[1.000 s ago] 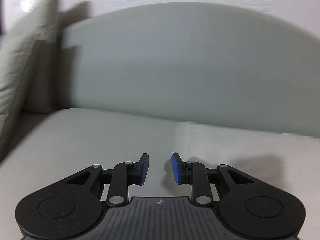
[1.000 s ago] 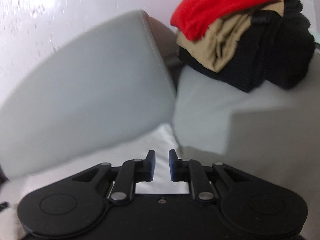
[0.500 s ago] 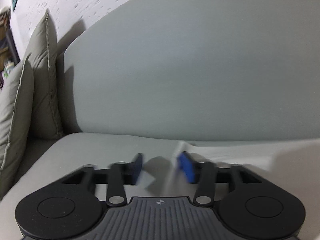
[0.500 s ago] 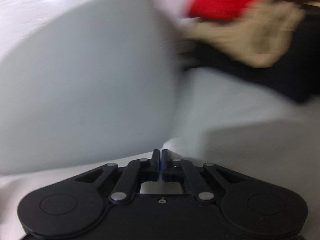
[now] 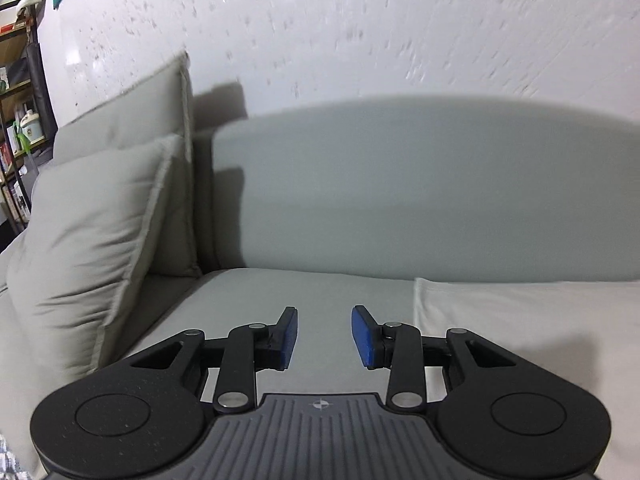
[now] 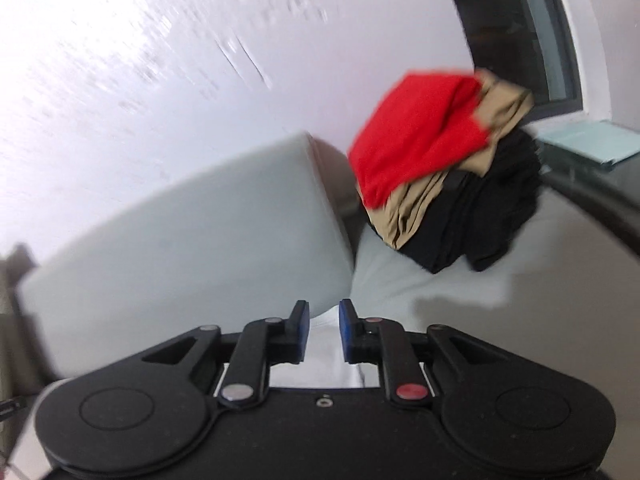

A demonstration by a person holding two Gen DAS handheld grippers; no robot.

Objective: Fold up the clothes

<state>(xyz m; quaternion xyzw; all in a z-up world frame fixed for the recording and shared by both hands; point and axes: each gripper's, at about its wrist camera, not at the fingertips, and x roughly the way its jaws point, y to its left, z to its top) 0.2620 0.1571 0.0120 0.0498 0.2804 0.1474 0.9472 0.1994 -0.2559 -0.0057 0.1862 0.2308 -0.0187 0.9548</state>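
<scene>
The right gripper (image 6: 323,330) has its blue-padded fingers (image 6: 301,326) parted, nothing between them. White cloth (image 6: 320,356) lies under them. Ahead and right of the fingers sits a pile of clothes (image 6: 448,172), red on tan on black, beside the sofa backrest (image 6: 192,248).

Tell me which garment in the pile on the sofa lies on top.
The red garment lies on top; the tan garment sits beneath it, and the black garment is lowest.

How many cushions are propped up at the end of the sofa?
2 show: a smaller cushion in front at the left, and a larger cushion upright behind it against the wall. More could be out of view.
</scene>
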